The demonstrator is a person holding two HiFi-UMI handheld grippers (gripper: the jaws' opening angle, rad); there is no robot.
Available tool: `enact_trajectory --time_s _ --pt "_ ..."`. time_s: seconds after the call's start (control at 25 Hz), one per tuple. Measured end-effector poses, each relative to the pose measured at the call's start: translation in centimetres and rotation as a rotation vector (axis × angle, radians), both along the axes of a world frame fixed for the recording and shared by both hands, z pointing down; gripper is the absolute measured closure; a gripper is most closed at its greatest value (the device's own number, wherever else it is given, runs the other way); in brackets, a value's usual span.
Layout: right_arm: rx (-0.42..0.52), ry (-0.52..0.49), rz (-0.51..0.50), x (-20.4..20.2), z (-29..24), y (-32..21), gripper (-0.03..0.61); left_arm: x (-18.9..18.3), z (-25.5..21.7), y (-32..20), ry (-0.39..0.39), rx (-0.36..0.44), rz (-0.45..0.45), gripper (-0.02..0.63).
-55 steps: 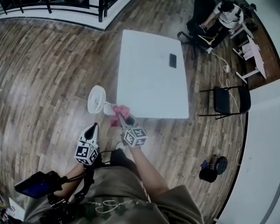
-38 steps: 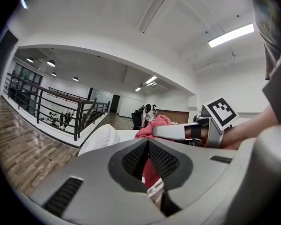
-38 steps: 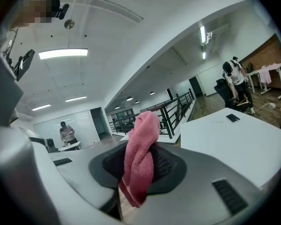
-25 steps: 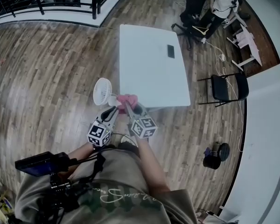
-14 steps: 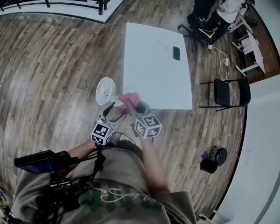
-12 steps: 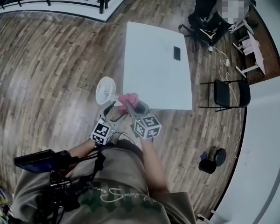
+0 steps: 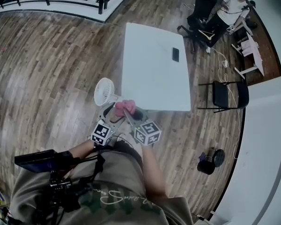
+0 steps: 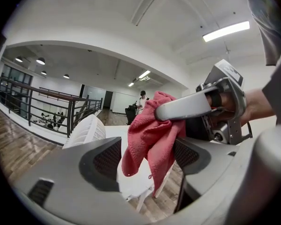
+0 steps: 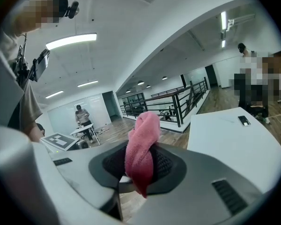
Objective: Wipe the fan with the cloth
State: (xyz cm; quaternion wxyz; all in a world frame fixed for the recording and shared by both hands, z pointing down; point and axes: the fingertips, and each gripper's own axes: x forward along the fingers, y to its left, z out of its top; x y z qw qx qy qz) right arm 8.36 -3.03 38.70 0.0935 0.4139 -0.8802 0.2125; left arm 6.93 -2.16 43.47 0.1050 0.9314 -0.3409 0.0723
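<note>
L gripper (image 8: 149,161) jaws just opened wide, cloth (image 8: 147,125) hangs btwn, untouched; R gripper (image 9: 138,165) pinches cloth. Fan (image 7: 104,92) in air beside table (image 7: 154,69), left of cloth. If only R's cloth grip carries it, could slip & drop.

The person wears a loose olive-grey T-shirt (image 7: 113,187) with short sleeves and pale script lettering across the front. A black harness (image 7: 61,191) with thin black cables (image 7: 90,161) crosses the chest, and on it is a flat black device (image 7: 37,159) with a bluish face. The left tool (image 7: 108,117) and right tool (image 7: 126,112) are smooth pale-grey plastic. Each bears a cube (image 7: 102,133) printed with black-and-white square markers. Dark, mesh-textured pads (image 8: 107,159) line the jaws.
</note>
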Motion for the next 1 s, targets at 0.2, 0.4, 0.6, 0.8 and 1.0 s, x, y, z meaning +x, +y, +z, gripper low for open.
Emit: enact_trajectory --time_s 0.2,0.4,0.6,0.8,1.0 --pt "0.039 -0.001 -0.066 -0.4 -0.6 1.6 0.472 1.0 -0.2 1.0 -0.029 0.052 0.057 0.256" --pt "0.076 0.012 -0.154 -1.8 -0.6 3.2 0.472 1.7 -0.4 2.0 -0.033 0.068 0.102 0.256" --pt "0.094 -0.002 -0.190 -2.2 -0.4 4.4 0.472 1.8 -0.2 2.4 -0.058 0.086 0.110 0.257" --pt "0.091 -0.020 -0.272 -3.0 -0.5 5.5 0.472 1.0 -1.0 2.4 -0.108 0.146 0.064 0.258" --pt "0.150 -0.009 -0.348 -3.3 -1.1 6.3 0.472 2.0 -1.2 3.7 -0.073 0.142 0.129 0.360"
